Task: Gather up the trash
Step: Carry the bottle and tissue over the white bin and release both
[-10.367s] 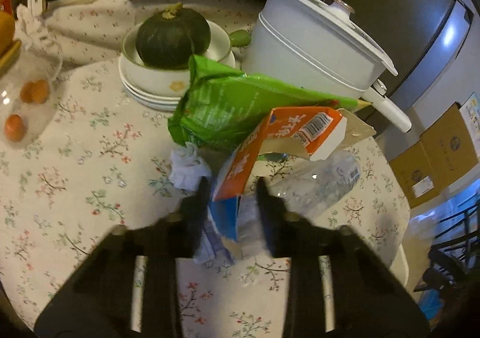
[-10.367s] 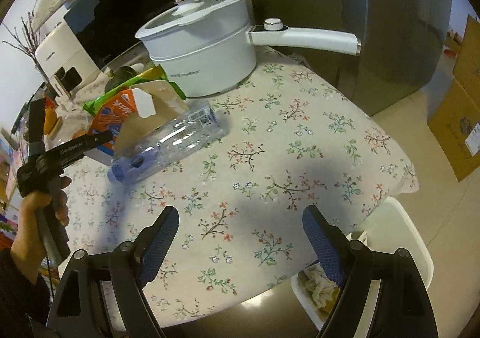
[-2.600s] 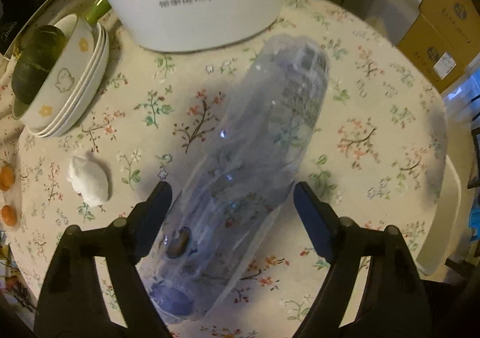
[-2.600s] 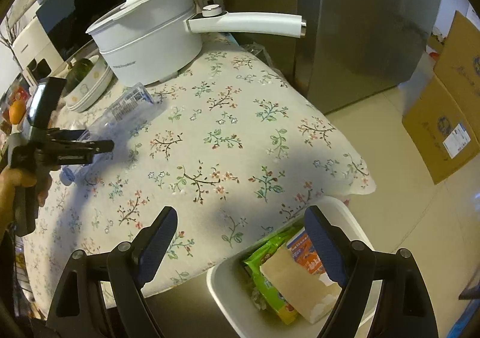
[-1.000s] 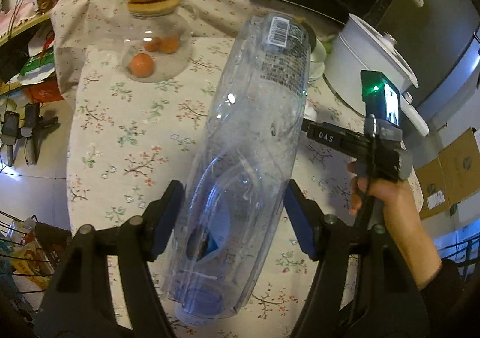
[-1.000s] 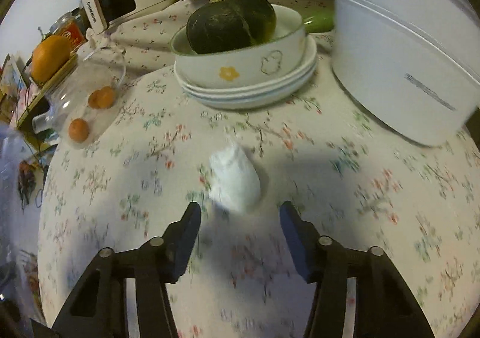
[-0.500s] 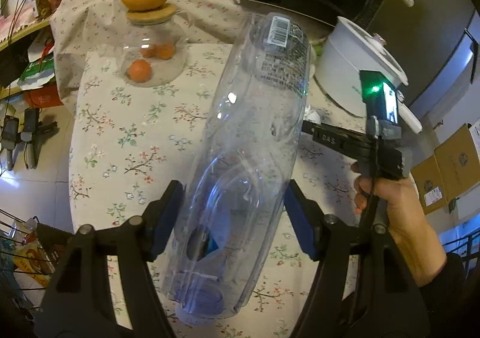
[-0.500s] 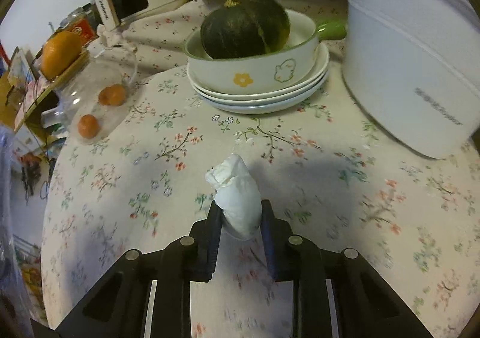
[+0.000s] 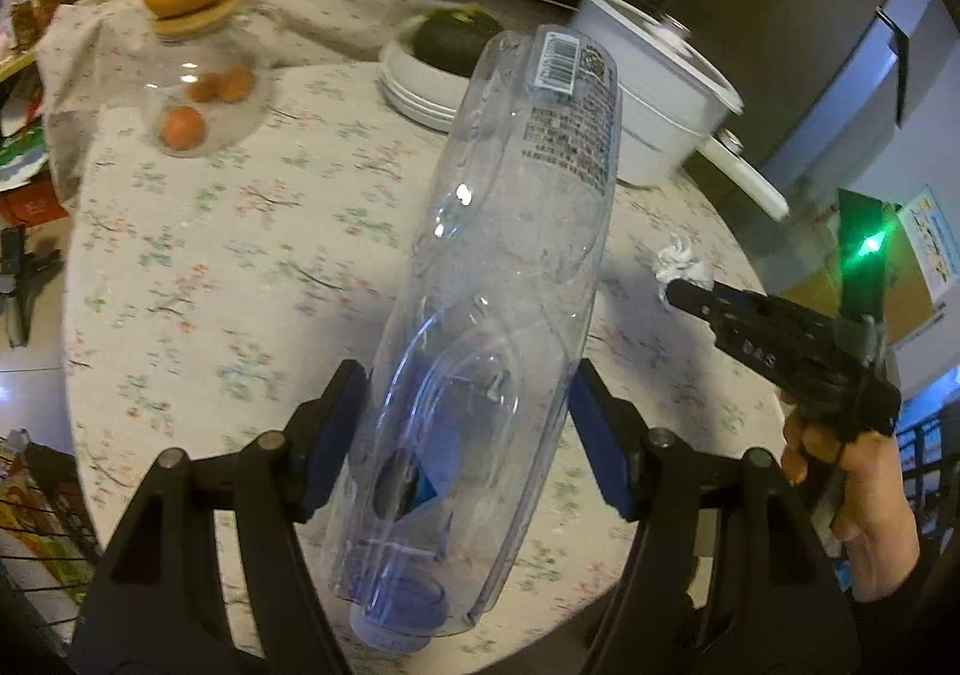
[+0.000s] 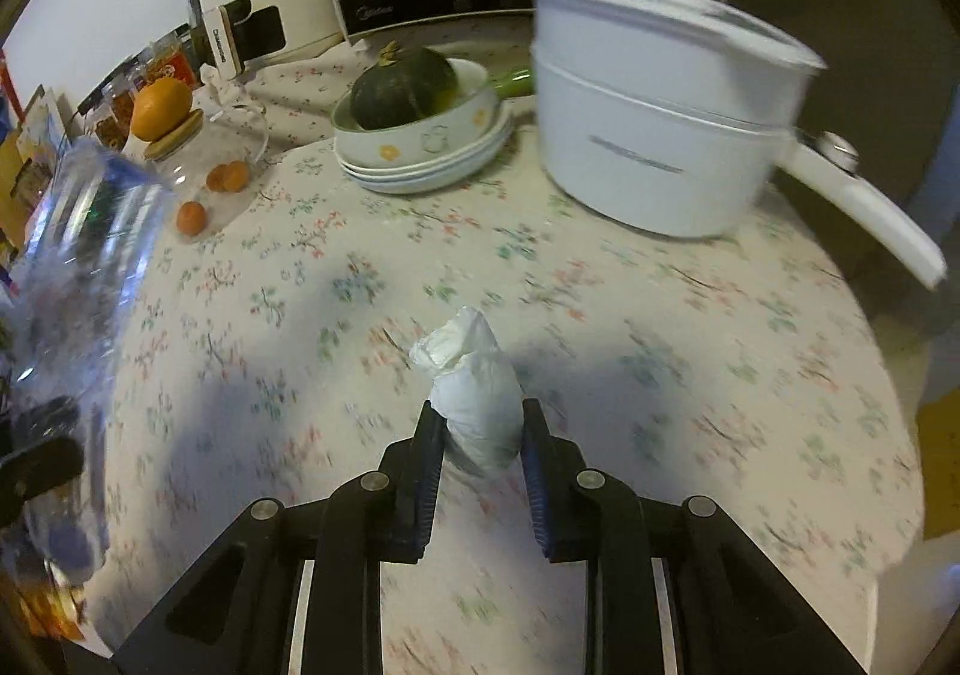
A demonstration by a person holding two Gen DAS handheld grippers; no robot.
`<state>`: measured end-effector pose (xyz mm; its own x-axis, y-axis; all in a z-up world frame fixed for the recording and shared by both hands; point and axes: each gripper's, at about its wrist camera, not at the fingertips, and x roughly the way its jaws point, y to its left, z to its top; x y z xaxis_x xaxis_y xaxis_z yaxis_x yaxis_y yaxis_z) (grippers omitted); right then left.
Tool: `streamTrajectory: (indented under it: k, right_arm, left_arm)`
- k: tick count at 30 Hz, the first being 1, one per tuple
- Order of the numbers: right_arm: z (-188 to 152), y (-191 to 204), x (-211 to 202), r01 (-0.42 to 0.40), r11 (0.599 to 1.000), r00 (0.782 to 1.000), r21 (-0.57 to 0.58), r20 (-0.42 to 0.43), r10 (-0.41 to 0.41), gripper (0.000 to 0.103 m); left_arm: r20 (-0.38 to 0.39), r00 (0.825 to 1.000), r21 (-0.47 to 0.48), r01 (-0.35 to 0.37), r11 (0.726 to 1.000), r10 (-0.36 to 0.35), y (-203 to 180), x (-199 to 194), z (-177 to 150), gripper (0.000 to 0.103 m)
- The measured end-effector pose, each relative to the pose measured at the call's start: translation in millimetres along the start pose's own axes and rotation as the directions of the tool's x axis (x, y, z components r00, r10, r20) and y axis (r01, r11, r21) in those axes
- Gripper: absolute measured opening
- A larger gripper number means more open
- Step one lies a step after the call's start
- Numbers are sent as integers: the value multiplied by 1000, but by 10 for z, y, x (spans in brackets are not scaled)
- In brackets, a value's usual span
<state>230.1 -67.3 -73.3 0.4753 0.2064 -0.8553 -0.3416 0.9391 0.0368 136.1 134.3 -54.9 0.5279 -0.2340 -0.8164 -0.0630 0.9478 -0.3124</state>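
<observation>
Gripping a clear, ribbed plastic bottle (image 9: pixel 504 279) above the floral-clothed bench (image 9: pixel 240 279), left claw (image 9: pixel 468 435) is clamped on its sides. Right claw (image 10: pixel 483 435) pinches a crumpled white tissue wad (image 10: pixel 474 393), lifted off the cloth.

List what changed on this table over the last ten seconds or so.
The carton and green bag left the table. The left gripper lifted the plastic bottle off the cloth; the right gripper closed on the tissue wad. The white pot and squash bowl stayed put.
</observation>
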Motion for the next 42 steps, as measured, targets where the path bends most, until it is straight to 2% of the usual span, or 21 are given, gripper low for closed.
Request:
streamTrajectory:
  k: [4,12,17,25,28,30,37,42]
  right_arm:
    - [-218,-215,-265,10,1000,1000,25,5,-10,26]
    - [-622,-678,-651,22,993,1000,120,-12,-21,26]
    - [-833,-979,-910,9,981,1000,196,-13,-6,26]
    - [-1220,-1509,-1180,58,962,998,268,-19,-55,26]
    - [-1392,-1703,-1235,83,953,996,290,-35,-76,26]
    - [-1500,-1826,-1287,91,946,996,311,-40,-82,26]
    - [-1833,-2258,-1435,118,916,993,384,-54,-105,26]
    - [-2020,-2514,-1469,132,897,991,422,-72,-112,26]
  left_arm:
    - [-20,998,22,58,998,-57,-223,47,-55,70]
    - [-12,991,97,137,986,-137,-734,69,-206,70]
    - [-59,987,174,159,972,-151,-1054,178,-317,70]
    - [-137,979,290,187,939,-153,-1554,377,-492,70]
    - [-219,958,312,250,916,-187,-1789,492,-580,70]
    - [-251,951,348,264,899,-183,-1954,555,-648,70]
    - [-338,932,476,292,830,-134,-2534,804,-959,70]
    - [-386,920,562,297,772,-73,-2890,987,-1183,70]
